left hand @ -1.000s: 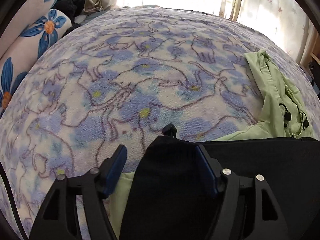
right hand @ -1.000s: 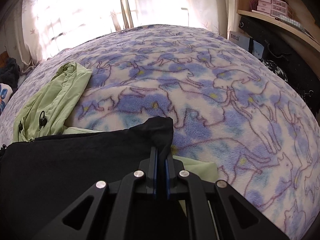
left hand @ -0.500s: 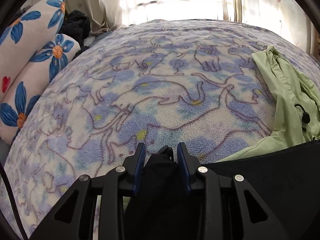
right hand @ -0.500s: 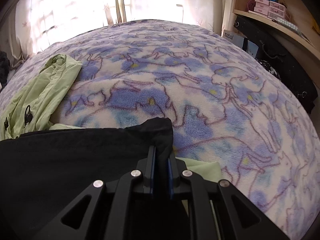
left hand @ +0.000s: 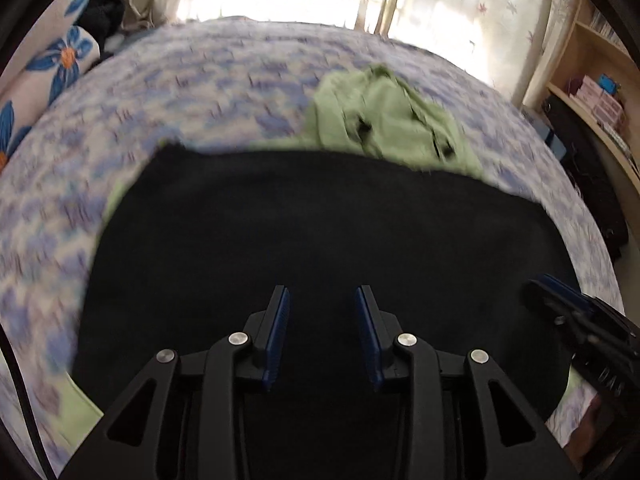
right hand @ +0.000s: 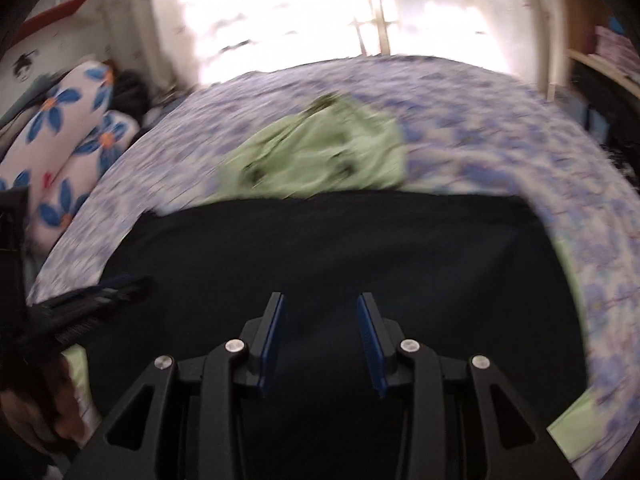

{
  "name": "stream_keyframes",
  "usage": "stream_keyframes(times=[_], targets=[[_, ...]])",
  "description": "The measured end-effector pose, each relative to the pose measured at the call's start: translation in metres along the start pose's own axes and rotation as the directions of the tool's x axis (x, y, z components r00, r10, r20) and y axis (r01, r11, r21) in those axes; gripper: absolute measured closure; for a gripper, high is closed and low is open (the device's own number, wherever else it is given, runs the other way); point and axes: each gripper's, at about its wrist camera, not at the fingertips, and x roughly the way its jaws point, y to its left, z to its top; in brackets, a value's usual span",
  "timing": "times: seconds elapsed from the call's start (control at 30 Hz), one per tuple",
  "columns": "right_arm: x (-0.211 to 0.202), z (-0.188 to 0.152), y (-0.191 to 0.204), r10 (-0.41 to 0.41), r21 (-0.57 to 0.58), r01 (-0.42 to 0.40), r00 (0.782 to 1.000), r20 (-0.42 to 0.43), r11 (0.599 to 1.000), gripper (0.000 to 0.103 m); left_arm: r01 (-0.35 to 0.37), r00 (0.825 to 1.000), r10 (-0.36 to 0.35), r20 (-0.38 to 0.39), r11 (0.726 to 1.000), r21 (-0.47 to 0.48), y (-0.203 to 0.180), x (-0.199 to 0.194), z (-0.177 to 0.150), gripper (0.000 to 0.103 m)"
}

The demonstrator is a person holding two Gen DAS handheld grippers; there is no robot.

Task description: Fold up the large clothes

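Observation:
A black garment (left hand: 320, 224) lies spread flat on the bed, over a light green garment whose hood (left hand: 384, 120) sticks out beyond its far edge. Both show in the right wrist view too, the black garment (right hand: 340, 248) and the green hood (right hand: 320, 160). My left gripper (left hand: 322, 300) is open and empty, above the near part of the black garment. My right gripper (right hand: 320, 306) is open and empty, also above it. Each gripper appears in the other's view, the right one (left hand: 568, 300) and the left one (right hand: 104, 288). Both views are motion-blurred.
The bed carries a blue and white cat-print blanket (left hand: 200, 80). Flowered pillows (right hand: 68, 128) lie at the left. Curtains and a bright window stand behind the bed. A wooden shelf (left hand: 592, 92) with boxes stands at the right.
Both grippers have let go of the black garment's far corners, opened, and pulled back and up. The black garment now lies flat over the green one.

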Motion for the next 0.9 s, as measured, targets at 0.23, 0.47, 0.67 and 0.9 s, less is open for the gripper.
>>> stream_keyframes(times=[0.23, 0.47, 0.67, 0.9], targets=[[0.004, -0.052, -0.042, -0.21, -0.053, 0.206, 0.975, -0.075, 0.977, 0.069, -0.196, 0.979, 0.193, 0.056, 0.98, 0.034, 0.018, -0.001, -0.044, 0.032], [-0.041, -0.09, -0.155, -0.462, 0.146, 0.481, 0.875, -0.145, 0.864, 0.034, -0.219, 0.974, 0.218, 0.055, 0.976, 0.002, 0.07, -0.015, -0.055, 0.032], [-0.057, -0.105, -0.186, -0.341, 0.316, 0.375, 0.927, -0.158, 0.871, 0.026, -0.261, 0.964, 0.259, 0.053, 0.965, 0.025, 0.064, -0.018, -0.056, 0.032], [-0.063, -0.094, -0.168, -0.381, 0.272, 0.401, 0.916, -0.123, 0.875, 0.026, -0.257, 0.967, 0.256, 0.015, 0.966, 0.035, 0.067, -0.013, -0.043, 0.032]])
